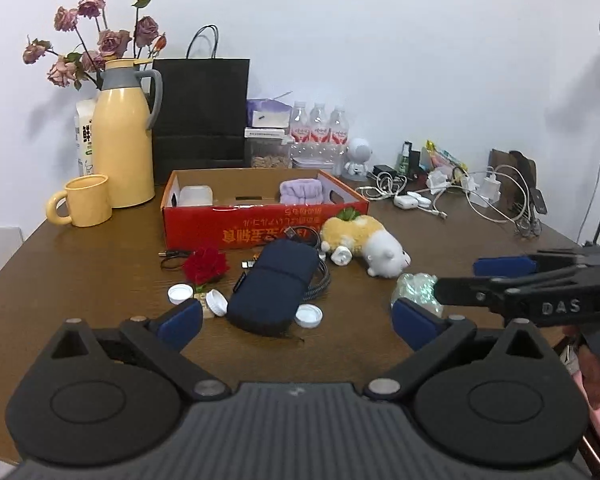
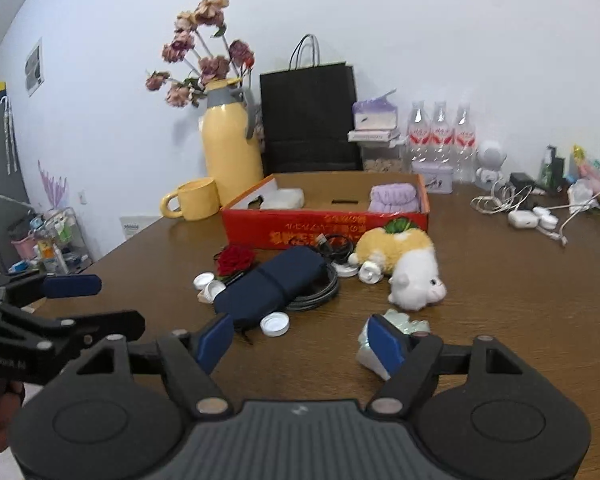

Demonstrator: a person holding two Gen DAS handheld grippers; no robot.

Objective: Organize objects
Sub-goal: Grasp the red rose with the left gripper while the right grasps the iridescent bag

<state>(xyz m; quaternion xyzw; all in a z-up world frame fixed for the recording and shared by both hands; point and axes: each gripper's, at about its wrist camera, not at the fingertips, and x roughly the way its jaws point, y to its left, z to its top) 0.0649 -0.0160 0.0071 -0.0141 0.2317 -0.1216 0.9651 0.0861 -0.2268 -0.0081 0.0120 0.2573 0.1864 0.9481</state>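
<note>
both grippers, left (image 1: 296, 320) and right (image 2: 304, 340), hover with fingers spread and empty over the worktop (image 1: 100, 280) clutter (navy pouch (image 1: 270, 290) nearest), so one should close squarely across its middle before lifting toward the red box (image 1: 260, 228).

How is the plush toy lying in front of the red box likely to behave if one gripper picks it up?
The plush toy looks soft and stuffed, so it would probably squash between the fingers and sag rather than stay stiff. It seems light for its bulk. Lying on its side on the table, its fuzzy surface should grip well; it is unlikely to roll or break.
</note>
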